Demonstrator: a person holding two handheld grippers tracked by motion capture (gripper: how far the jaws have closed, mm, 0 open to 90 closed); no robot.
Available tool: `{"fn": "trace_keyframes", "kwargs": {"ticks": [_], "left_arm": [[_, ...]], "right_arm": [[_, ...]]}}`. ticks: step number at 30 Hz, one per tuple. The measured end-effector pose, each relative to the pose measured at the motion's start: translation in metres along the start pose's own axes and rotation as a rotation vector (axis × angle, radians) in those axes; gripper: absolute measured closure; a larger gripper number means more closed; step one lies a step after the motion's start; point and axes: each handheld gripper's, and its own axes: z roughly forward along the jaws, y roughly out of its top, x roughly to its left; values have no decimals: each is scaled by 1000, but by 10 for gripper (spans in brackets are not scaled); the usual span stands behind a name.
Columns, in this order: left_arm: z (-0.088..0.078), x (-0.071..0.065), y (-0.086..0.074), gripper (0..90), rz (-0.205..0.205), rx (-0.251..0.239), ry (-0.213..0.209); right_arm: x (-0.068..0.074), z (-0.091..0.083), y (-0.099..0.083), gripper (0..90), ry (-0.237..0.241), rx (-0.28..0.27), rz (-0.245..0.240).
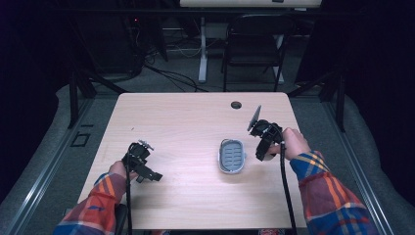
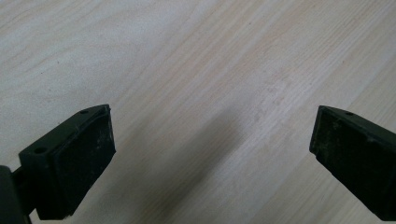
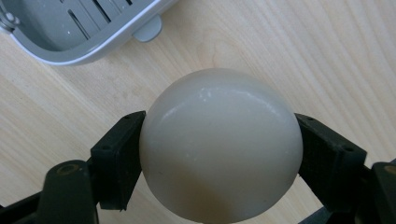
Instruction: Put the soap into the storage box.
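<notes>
The high view looks forward and down over the whole table (image 1: 195, 117); the left gripper view hangs close over bare tabletop; the right gripper view looks closely down at the grey tray (image 3: 79, 28), shared with the high view (image 1: 231, 156).

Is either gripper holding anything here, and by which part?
The right gripper holds a cream ball, fingers pressed on its opposite sides. The left gripper holds nothing.

Slotted tray (image 1: 231, 156) on the table (image 1: 195, 122), right of centre; ball (image 3: 220, 144) just beside it.
</notes>
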Motion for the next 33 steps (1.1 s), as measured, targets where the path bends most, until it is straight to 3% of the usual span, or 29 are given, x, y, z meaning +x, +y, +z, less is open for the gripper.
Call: {"fn": "trace_keyframes", "kwargs": {"ticks": [1,3,11,13,18,33], "left_arm": [[0,0,0,0,0,-1,1],[0,0,0,0,1,3,1],[0,0,0,0,1,2,-3],[1,-1,0,0,0,1,10],[1,0,0,0,0,4,-6],[0,0,0,0,3,1,-3]], "right_arm": [[-1,-3,2,226,-2,24,-17],[1,-3,3,226,5,-10,5],[0,-11,12,226,-15,21,-17],[1,-12,14,226,-16,17,-19],[2,-17,20,226,-20,14,-24],[10,-34,34,226,-37,5,-61]]}}
